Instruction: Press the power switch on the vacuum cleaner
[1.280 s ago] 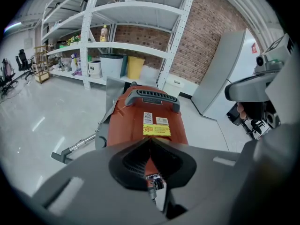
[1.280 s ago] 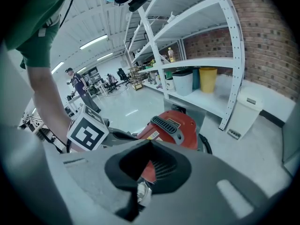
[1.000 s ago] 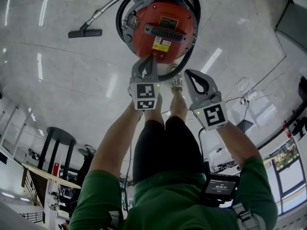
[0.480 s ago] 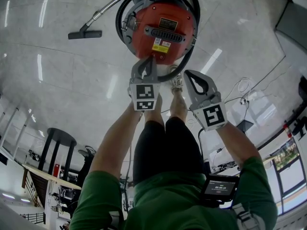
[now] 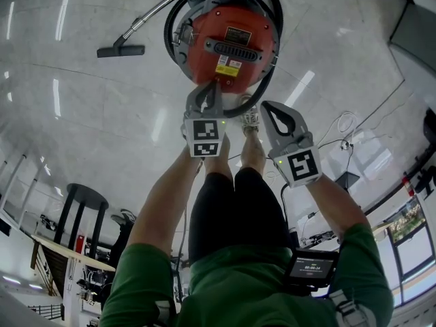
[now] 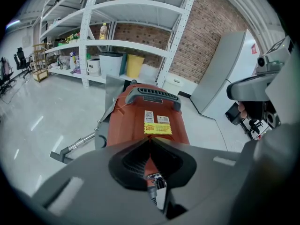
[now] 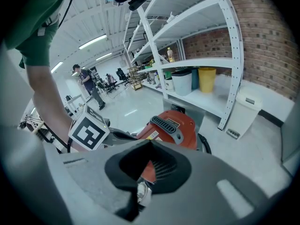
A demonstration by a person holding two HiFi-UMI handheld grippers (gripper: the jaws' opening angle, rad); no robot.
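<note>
The glossy floor (image 5: 82, 114) spreads beneath everything, and the red vacuum cleaner (image 5: 228, 29) stands on it straight ahead of both grippers. The left gripper (image 5: 210, 87) has its jaws closed tip to tip with nothing between them. Its point is at the near edge of the red body, though I cannot tell whether it touches the shell. The right gripper (image 5: 268, 106), its jaws also closed and empty, hangs just beside the left one and further back from the machine.

A black hose (image 5: 264, 87) loops round the body and passes just ahead of the right gripper's tip. Beyond the left tip lies the black handle (image 5: 235, 48), with a small yellow label (image 5: 229, 63) between the two.

I cannot pick out the power switch in any view, and that is the main risk: a push could land on bare casing or the label and do nothing. An off-centre shove may slide the machine away across the smooth floor. The hose could also catch the right gripper.
</note>
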